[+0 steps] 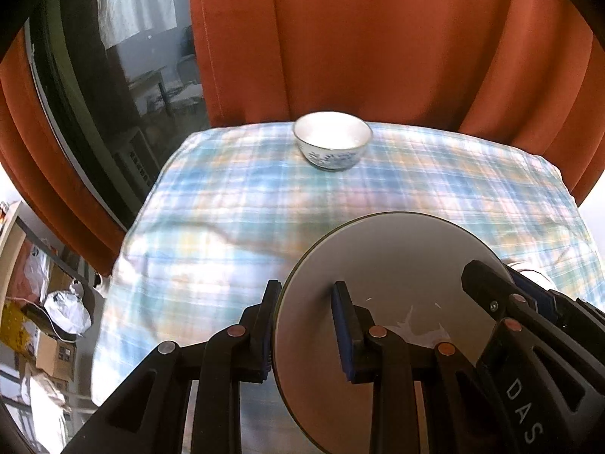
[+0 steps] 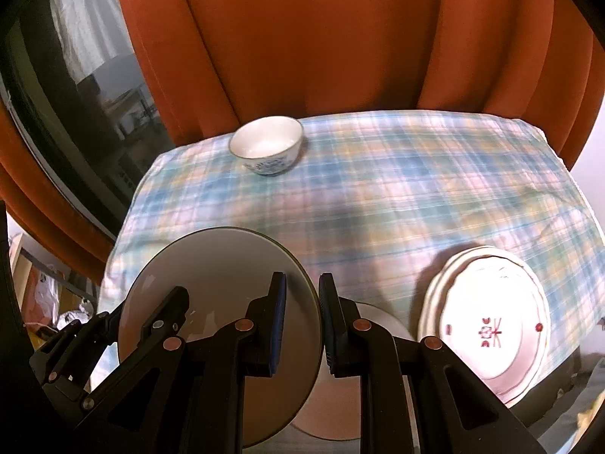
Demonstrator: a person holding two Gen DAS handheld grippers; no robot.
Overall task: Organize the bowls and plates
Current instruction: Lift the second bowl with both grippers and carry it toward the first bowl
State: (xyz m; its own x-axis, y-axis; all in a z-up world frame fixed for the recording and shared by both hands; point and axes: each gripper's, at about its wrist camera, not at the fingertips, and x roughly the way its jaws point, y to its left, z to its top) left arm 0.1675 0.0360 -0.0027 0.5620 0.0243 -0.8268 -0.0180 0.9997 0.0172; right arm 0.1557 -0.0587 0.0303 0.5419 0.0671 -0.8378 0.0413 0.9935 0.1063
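A grey plate [image 1: 397, 265] [image 2: 223, 261] is held tilted above the near edge of the plaid-covered table [image 1: 264, 208]. My left gripper [image 1: 306, 325] straddles its left rim and my right gripper [image 2: 300, 325] straddles its right rim; both look clamped on it. The right gripper also shows in the left wrist view [image 1: 503, 295]. Another plate [image 2: 382, 321] lies flat under the held one, mostly hidden. A white bowl with blue flowers [image 1: 332, 144] [image 2: 267, 145] stands at the far edge. A stack of white scalloped plates with red marks [image 2: 487, 321] sits at the near right.
Orange curtains [image 1: 378, 38] hang right behind the table. A dark window [image 1: 113, 75] is at the left. Boxes and bags [image 1: 49, 321] lie on the floor to the left of the table.
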